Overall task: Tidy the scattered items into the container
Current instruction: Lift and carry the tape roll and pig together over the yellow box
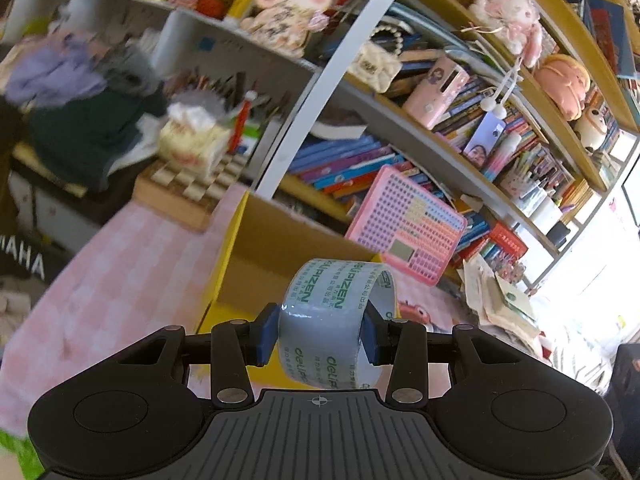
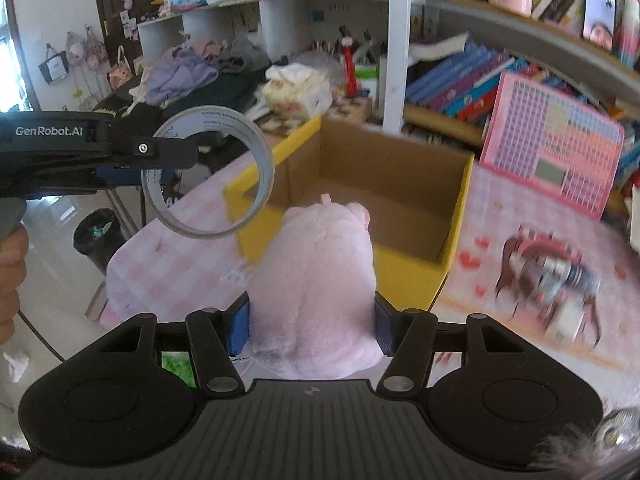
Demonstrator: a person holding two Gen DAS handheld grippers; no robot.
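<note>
While clamped in the left gripper (image 1: 320, 334) — "deli" tape roll (image 1: 332, 320); right gripper (image 2: 312, 330) round pink plush (image 2: 316, 280).

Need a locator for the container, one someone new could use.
Start at the pink checked tablecloth under the bookshelves. On it sits the open cardboard box with yellow outer walls, left of the leaning pink pegboard. It is the only open-topped box there, brown inside.

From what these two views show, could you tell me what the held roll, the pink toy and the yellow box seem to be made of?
Tape roll: glossy clear plastic film, seemingly, with green print showing through.
Pink toy: soft plush fabric, with a matte, fuzzy nap.
Yellow box: cardboard, going by its plain brown matte inside walls; the outside is yellow, printed or coated.
</note>
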